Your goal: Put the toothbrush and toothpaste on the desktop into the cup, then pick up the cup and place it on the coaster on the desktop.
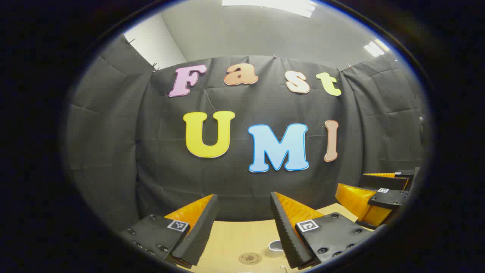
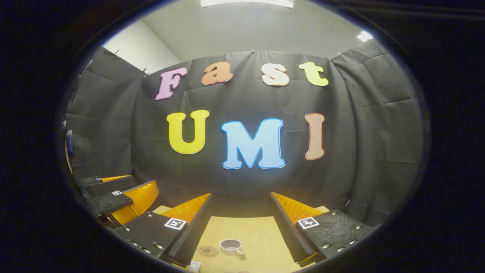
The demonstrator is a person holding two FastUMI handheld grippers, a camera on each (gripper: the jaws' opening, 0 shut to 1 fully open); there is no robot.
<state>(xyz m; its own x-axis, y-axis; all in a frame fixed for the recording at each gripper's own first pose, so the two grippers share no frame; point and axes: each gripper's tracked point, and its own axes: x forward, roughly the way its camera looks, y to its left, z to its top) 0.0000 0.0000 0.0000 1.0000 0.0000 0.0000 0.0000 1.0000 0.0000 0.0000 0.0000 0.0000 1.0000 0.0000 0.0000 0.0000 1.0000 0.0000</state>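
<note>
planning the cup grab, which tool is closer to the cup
Right, likely by a little. The cup sits ahead between the open fingers of the right tool, just left of centre. From the left tool it lies off to the right, partly behind a finger.

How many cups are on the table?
1. The cup stands on the desktop between the right gripper's open fingers, beside the coaster. Its rim also shows in the left gripper view. Others may be hidden.

Nothing readable here, honestly. The only markings are small black-and-white square tags, one on each finger block of the left gripper [image 1: 242, 201] and right gripper [image 2: 240, 199], and they carry patterns, not words.
</note>
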